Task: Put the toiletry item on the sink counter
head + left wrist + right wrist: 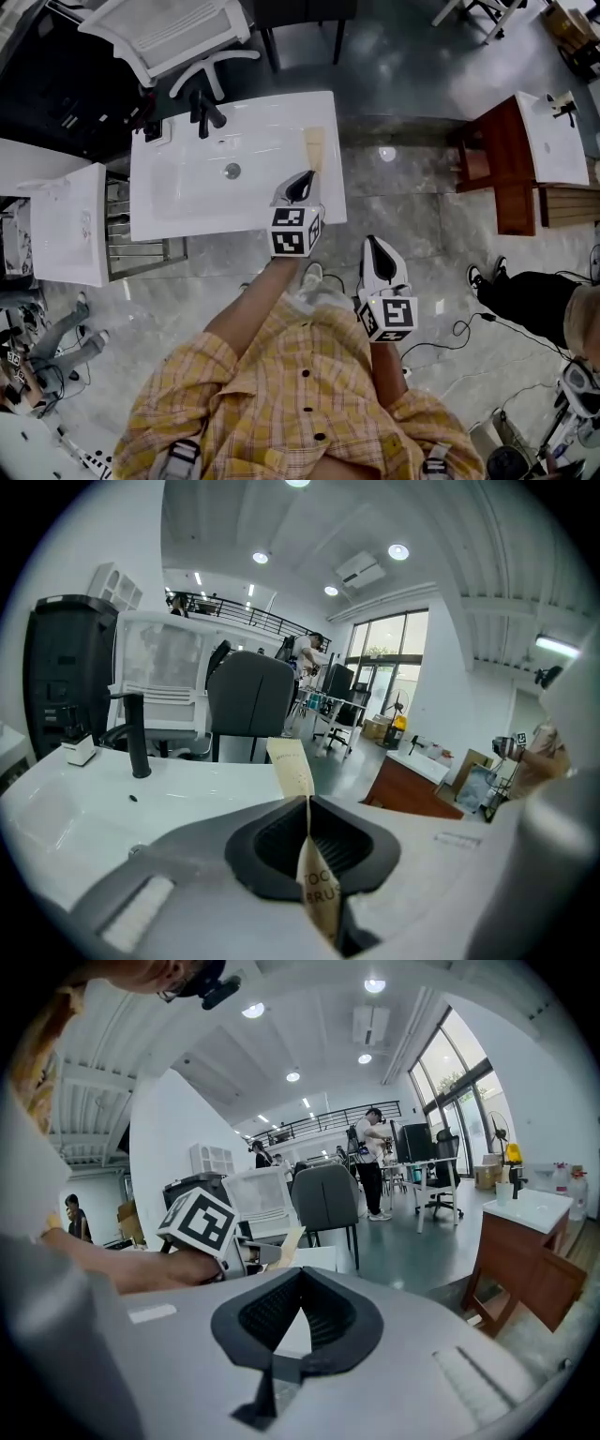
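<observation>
The toiletry item is a long tan paper toothbrush packet (314,148). Its far end lies over the right part of the white sink counter (187,202). My left gripper (300,186) is shut on the packet's near end. In the left gripper view the packet (292,767) sticks out forward from between the closed jaws of that gripper (307,804), above the counter (84,803). My right gripper (377,247) hangs over the floor to the right of the counter's front corner. Its jaws (299,1281) are shut with nothing between them.
A black faucet (204,111) stands at the back of the basin, with the drain (232,171) in the middle. A white office chair (178,33) is behind the counter. Another white counter (66,220) sits at left, and a brown cabinet (506,164) at right. A person's legs (525,295) are at far right.
</observation>
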Tool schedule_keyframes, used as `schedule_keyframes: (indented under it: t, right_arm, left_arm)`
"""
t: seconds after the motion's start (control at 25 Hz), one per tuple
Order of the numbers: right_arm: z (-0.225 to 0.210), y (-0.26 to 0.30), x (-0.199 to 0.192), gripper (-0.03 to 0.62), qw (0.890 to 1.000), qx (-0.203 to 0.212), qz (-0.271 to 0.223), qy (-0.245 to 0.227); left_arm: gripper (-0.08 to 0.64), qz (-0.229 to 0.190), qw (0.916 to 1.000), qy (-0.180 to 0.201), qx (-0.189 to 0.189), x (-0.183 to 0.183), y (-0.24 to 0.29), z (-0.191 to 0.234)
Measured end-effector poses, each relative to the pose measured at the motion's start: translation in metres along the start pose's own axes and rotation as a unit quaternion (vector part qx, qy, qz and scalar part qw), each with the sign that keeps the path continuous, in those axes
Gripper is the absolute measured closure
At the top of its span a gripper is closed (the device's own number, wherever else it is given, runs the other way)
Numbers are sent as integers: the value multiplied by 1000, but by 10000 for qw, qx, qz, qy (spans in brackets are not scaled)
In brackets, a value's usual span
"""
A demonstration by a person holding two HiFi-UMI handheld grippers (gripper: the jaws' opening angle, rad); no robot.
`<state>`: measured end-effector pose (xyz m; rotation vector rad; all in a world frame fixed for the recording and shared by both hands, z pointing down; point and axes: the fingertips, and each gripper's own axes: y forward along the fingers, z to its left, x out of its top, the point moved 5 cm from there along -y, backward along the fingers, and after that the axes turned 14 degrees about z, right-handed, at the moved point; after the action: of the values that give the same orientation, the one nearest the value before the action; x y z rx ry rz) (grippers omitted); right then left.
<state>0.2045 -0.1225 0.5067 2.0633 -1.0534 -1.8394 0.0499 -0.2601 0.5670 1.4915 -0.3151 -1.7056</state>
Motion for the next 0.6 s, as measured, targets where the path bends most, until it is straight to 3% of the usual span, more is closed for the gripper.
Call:
schedule_keyframes:
  t: [0.6]
  right_arm:
    - [-17, 8, -11, 592, 9995, -97, 281, 84]
  left_arm:
    - [549, 454, 9975, -525, 120, 1, 71, 18]
